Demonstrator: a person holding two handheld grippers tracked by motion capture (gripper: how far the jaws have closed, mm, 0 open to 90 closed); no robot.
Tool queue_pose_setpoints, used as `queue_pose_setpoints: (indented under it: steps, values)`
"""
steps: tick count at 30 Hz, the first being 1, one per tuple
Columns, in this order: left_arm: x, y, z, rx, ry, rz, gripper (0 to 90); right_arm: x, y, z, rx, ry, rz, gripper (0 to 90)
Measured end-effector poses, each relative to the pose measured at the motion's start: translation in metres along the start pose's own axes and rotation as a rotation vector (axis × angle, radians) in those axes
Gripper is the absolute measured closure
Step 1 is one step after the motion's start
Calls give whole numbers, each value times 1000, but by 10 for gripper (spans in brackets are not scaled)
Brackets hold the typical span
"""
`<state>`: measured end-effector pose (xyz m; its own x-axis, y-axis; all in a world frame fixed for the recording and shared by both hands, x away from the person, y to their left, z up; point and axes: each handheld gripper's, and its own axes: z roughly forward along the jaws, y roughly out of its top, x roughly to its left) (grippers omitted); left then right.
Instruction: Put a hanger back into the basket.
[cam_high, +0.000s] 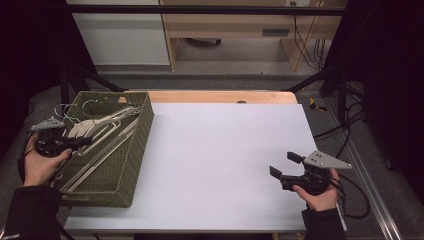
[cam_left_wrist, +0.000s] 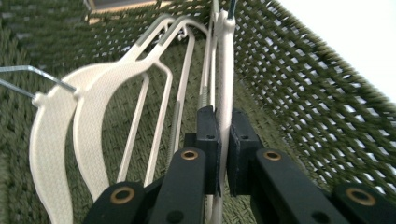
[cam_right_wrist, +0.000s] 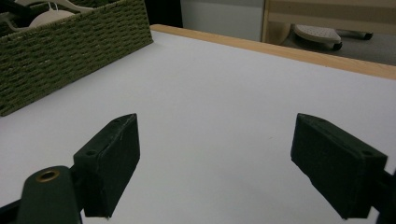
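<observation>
A green woven basket (cam_high: 131, 165) stands at the table's left and holds several cream plastic hangers (cam_high: 95, 127) with metal hooks. My left gripper (cam_high: 85, 141) reaches into the basket from its left side. In the left gripper view the left gripper (cam_left_wrist: 224, 135) is shut on the thin edge of one cream hanger (cam_left_wrist: 225, 70) that stands near the basket wall (cam_left_wrist: 299, 93). Other hangers (cam_left_wrist: 93, 107) lie to its left on the basket floor. My right gripper (cam_high: 285, 165) hovers open over the white table top (cam_high: 220, 145) at the right, nothing between its jaws (cam_right_wrist: 224, 158).
The basket's corner (cam_right_wrist: 70, 51) lies far to the left of the right gripper. A wooden strip (cam_high: 220, 96) runs along the table's far edge. Beyond it are wooden furniture (cam_high: 240, 30) and cables on the floor (cam_high: 345, 125). A metal rail (cam_high: 365, 175) borders the right side.
</observation>
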<state>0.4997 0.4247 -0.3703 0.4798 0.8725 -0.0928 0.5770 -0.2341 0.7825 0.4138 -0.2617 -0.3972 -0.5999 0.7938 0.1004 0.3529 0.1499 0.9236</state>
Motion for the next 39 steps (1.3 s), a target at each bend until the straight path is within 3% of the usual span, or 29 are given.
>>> queue_pose_setpoints:
  steps: [3, 7, 10, 12, 14, 16, 21, 27, 32, 39]
  values:
    - [3, -4, 1, -10, 11, -31, 842, -1, 0, -1, 1, 5, -4, 164]
    - [8, -10, 1, 9, 84, -59, 800, 0, 0, -1, 0, 5, -4, 164]
    - [14, -16, -1, 12, 151, -85, 714, 0, 0, 0, -5, 4, 0, 164]
    - [17, -19, -2, 11, 162, -103, 662, -1, 0, 0, -6, 4, 4, 163]
    - [17, -21, -3, 0, 190, -96, 570, -1, -1, 0, -8, 5, 8, 164]
    - [17, -22, -5, 5, 202, -98, 507, -1, -1, 1, -8, 0, 9, 163]
    - [9, -17, -16, -63, 174, -110, 409, -1, -1, 0, -8, 4, 6, 163]
    - [-27, -2, -32, -220, 94, -65, 251, -1, 0, -2, -15, 3, 6, 160]
    - [-67, 11, -39, -284, 33, 9, 137, -1, 0, -3, -21, 1, 7, 155]
    - [-120, 16, -34, -342, -59, 74, 85, -3, 0, -6, -27, 3, 4, 151]
